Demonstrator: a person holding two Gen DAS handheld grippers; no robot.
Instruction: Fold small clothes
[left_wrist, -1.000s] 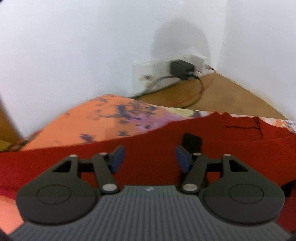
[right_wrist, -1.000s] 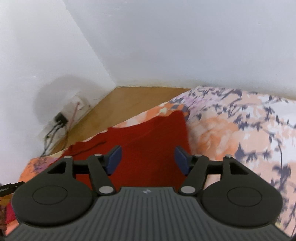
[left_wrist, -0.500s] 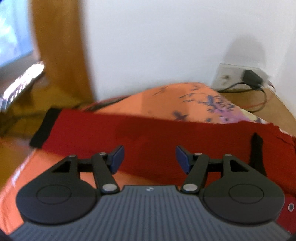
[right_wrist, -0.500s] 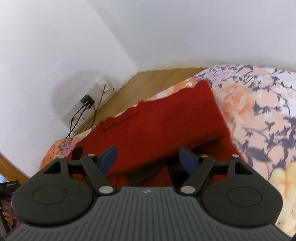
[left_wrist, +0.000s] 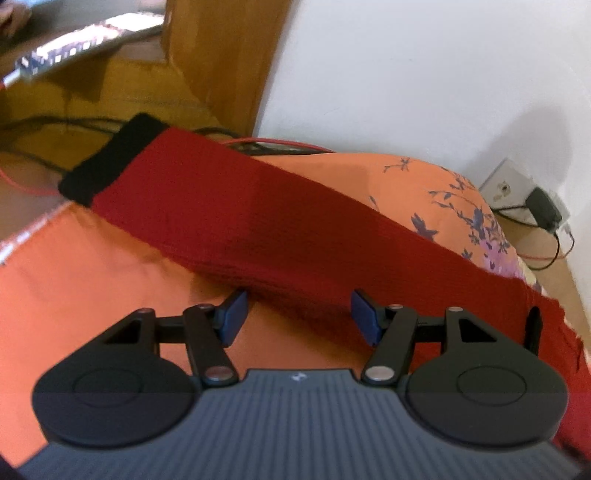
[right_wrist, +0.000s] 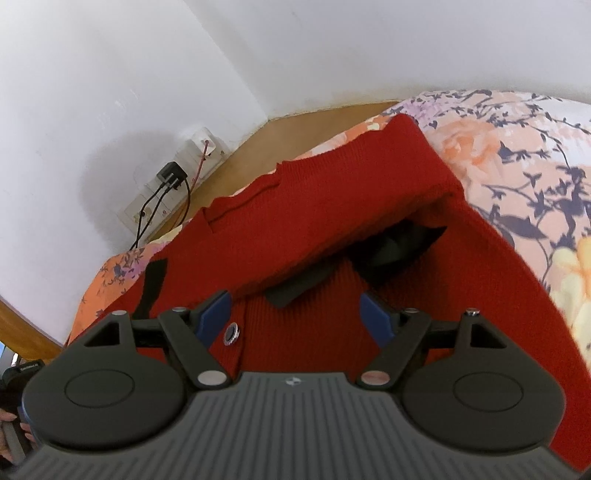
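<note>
Your claws' bodies hid the near cloth. The red cardigan (right_wrist: 332, 206) lay beneath both, your left claw (left_wrist: 298, 314) and right claw (right_wrist: 295, 314) gaping, empty.

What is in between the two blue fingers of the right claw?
In the right wrist view, the red sweater fills the gap of the open right claw, with a folded black strip and a round button.

Black claw (left_wrist: 298, 316), blue pads (left_wrist: 235, 309), silver screws.
</note>
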